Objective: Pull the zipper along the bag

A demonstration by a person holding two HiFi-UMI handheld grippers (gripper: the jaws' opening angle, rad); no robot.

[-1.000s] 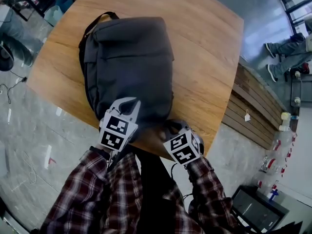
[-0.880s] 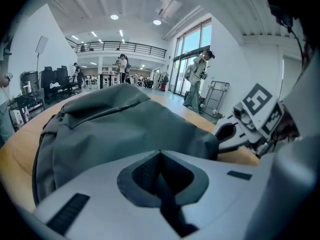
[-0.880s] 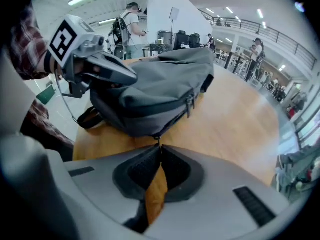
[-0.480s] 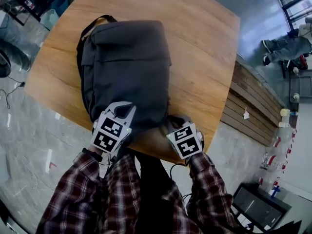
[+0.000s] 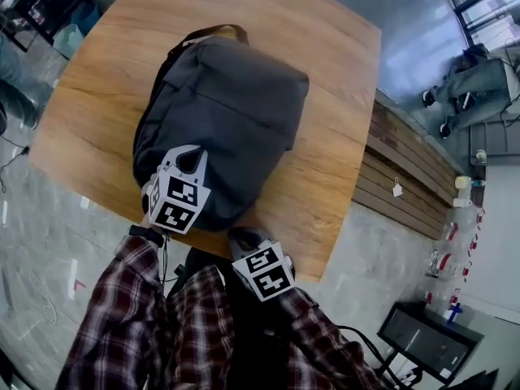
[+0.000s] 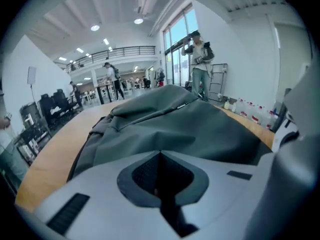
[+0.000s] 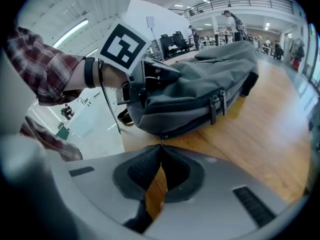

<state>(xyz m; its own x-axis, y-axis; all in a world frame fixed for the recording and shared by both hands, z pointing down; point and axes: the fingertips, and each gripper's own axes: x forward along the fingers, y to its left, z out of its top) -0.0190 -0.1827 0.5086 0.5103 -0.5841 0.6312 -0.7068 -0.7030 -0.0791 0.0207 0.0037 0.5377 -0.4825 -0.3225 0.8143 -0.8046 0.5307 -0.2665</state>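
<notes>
- The right gripper point(image 7: 161, 148) is clenching its jaws on the zipper pull point(image 7: 161, 138), a thin metal tab hanging from the near lower edge of the bag point(image 7: 200, 91). The tips are meeting on it, and the table point(image 7: 260, 134) is showing through the gap behind the pads.
- The left gripper point(image 6: 160, 154) is pressing its jaws together, tips touching, right up against the bag's near end. Whether any fabric is pinched between them I cannot tell.
- In the right gripper view, the left gripper is sitting against the fabric at the bag's end, with a plaid sleeve point(image 7: 45, 69) behind it.
- The dark grey bag is lying flat on the wooden table. Its handle point(image 5: 215, 31) is pointing away from the person, and its near end is lying close to the near table edge.
- Two buckled straps point(image 7: 216, 106) are running down the side of the bag facing the right gripper.
- In the head view, the right gripper is hanging just off the near table edge, beside the bag's near end. The left gripper is resting on the bag's near left corner.
- A person point(image 6: 200, 59) is standing in the background beyond the table.
</notes>
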